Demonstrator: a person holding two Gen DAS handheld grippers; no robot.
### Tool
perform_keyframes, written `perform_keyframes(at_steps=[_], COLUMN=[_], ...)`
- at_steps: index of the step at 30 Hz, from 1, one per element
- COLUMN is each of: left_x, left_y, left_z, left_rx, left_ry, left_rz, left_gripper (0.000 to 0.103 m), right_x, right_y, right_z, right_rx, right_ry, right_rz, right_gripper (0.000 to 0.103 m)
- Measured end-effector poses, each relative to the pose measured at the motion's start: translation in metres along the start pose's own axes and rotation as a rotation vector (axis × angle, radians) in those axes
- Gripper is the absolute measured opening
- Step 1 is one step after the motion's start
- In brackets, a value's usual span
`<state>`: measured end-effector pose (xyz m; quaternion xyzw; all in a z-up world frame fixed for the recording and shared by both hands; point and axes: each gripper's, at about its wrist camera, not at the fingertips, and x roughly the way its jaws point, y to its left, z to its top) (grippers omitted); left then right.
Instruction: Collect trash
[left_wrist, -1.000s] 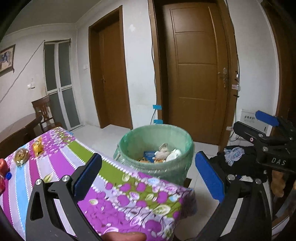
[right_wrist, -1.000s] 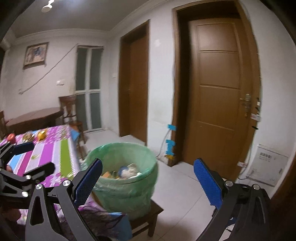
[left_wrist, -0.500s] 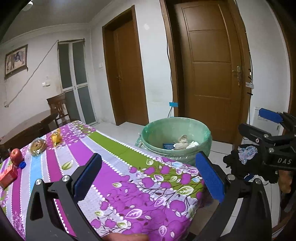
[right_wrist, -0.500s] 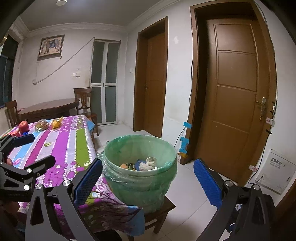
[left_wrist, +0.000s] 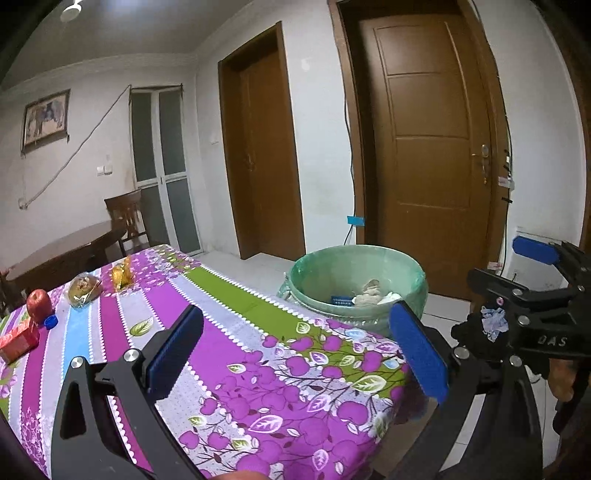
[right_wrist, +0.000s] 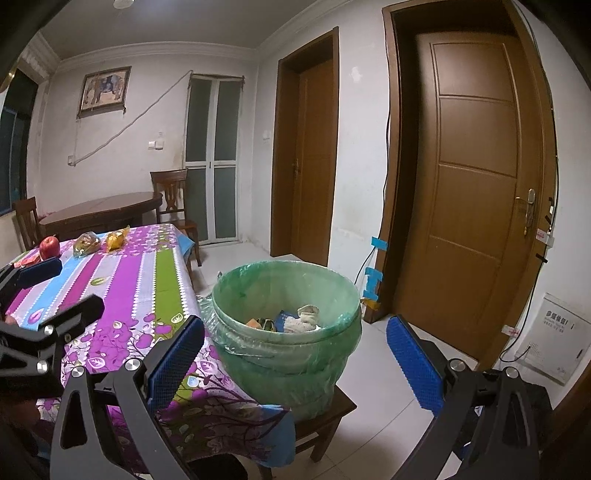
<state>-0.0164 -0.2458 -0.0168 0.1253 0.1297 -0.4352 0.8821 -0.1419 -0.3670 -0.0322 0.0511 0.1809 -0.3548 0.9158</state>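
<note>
From the left wrist, we see our left tool (left_wrist: 295, 350) open and empty over the flowered surface (left_wrist: 229, 332). Far left lie two crinkly wrapped packets (left_wrist: 84, 290), which we judge light, soft and best pinched at a loose edge; their contents are unclear.

From the right wrist, our right tool (right_wrist: 291, 360) gapes empty before the lined bin (right_wrist: 286, 321); its stool is mostly hidden.
</note>
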Motion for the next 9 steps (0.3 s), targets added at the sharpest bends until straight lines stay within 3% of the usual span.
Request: perform_keyframes(at_steps=[9], left_x=[0.001], left_y=[-0.014], left_z=[-0.004], left_rx=[0.051], left_ry=[0.029], left_rz=[-0.018], left_gripper=[0.097], right_x=[0.006], right_y=[-0.001], right_z=[-0.005], right_rx=[0.025], right_ry=[0.024], right_rz=[0.043], right_gripper=[0.099])
